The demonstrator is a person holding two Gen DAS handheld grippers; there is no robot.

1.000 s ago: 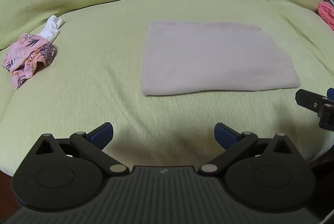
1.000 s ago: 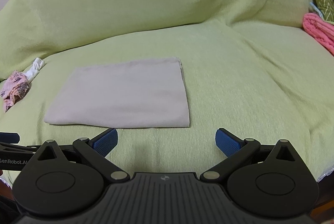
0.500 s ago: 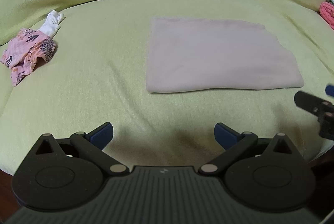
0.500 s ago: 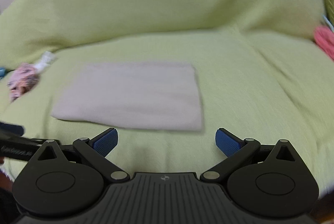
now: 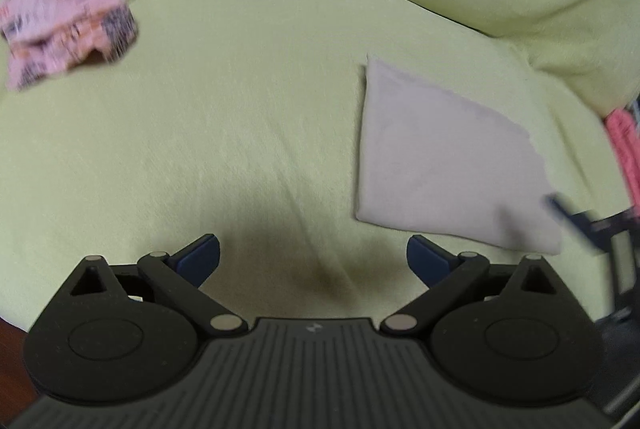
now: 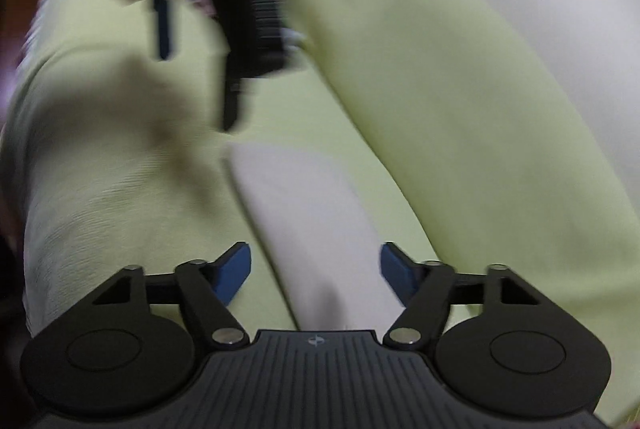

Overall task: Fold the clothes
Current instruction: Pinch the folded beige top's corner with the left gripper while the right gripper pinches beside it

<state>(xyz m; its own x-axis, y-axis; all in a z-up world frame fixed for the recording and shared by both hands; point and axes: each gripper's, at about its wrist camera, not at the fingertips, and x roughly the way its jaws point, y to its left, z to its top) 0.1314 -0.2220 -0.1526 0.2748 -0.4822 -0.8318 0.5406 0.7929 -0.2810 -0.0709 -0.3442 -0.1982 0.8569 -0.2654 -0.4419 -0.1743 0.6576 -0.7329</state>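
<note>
In the left wrist view, the left gripper [image 5: 313,256] spreads its jaws apart over bare green sofa cover [image 5: 224,133], holding nothing. The folded beige cloth [image 5: 444,157] lies flat at right of centre, apparently finished. A crumpled pink patterned garment [image 5: 64,29] waits at upper left, likely next.

In the right wrist view, the right gripper [image 6: 315,270] is empty too, jaws wide apart just above the cloth's near end at lower centre, perhaps to move it aside.

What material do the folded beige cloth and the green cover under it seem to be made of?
The folded beige cloth looks like soft matte knit, perhaps cotton: smooth, dull, with limp edges. The green cover seems a slightly coarser woven or ribbed fabric: fine lines and shallow wrinkles show. Blur leaves the fibre of both uncertain.
</note>
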